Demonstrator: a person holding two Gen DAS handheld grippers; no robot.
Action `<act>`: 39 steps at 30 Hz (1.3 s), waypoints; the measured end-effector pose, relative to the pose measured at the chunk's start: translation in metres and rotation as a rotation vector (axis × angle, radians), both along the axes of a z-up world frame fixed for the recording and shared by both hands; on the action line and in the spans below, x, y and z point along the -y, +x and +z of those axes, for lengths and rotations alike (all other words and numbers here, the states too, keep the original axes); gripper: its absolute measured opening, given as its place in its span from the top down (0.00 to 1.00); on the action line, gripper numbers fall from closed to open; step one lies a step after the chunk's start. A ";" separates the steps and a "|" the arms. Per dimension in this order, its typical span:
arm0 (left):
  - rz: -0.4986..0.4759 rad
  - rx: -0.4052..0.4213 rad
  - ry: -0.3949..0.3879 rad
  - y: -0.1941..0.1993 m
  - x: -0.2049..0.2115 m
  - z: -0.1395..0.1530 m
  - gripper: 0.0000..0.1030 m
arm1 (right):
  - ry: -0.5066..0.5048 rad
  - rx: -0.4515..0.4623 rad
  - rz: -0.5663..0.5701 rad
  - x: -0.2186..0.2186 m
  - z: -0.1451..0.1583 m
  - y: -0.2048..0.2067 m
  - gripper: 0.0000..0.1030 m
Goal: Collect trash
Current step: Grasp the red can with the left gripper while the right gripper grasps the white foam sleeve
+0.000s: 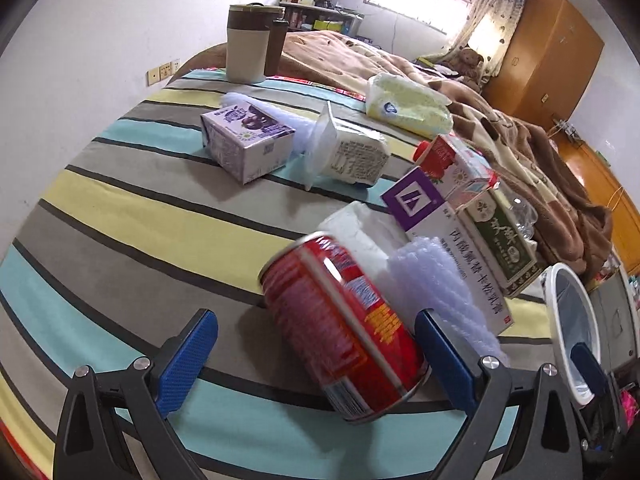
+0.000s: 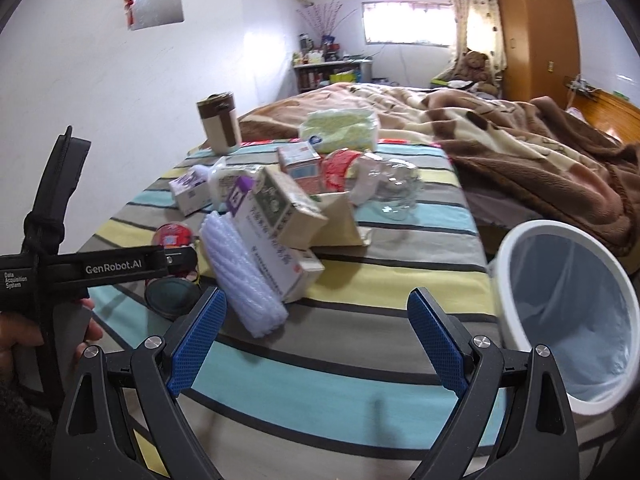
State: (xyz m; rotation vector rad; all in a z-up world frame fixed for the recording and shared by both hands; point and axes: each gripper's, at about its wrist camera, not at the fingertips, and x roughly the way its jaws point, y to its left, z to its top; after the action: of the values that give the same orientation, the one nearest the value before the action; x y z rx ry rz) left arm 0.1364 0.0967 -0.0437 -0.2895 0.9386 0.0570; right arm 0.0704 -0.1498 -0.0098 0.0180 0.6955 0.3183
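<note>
A red can lies on its side on the striped bedspread, between the open fingers of my left gripper; its lower end is against the right finger. The can also shows in the right wrist view, behind the left gripper's body. My right gripper is open and empty above the bedspread, left of a white trash bin lined with a clear bag. A pile of trash lies ahead: white foam netting, medicine boxes, a crushed clear bottle.
A purple milk carton and a white plastic tub lie further back. A brown and beige cup stands at the far edge. A tissue pack and a brown blanket lie beyond. A wardrobe stands at the back right.
</note>
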 end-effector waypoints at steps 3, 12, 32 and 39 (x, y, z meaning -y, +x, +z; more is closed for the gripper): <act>-0.005 -0.021 0.013 -0.002 -0.006 -0.004 0.05 | -0.015 -0.017 0.014 -0.005 -0.004 0.003 0.09; -0.014 -0.039 0.013 -0.003 -0.029 -0.007 0.18 | -0.042 -0.071 0.096 -0.029 -0.012 0.017 0.14; -0.073 -0.042 -0.018 0.020 -0.035 -0.009 0.49 | -0.093 -0.152 0.142 -0.046 -0.022 0.031 0.65; -0.062 -0.019 -0.008 0.010 -0.034 -0.007 0.49 | -0.059 -0.134 0.158 -0.046 -0.020 0.025 0.74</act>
State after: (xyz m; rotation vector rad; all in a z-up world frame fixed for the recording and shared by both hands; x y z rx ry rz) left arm 0.1465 0.1311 -0.0510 -0.2674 0.9666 -0.0010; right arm 0.0957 -0.1038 -0.0302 -0.0727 0.8413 0.4511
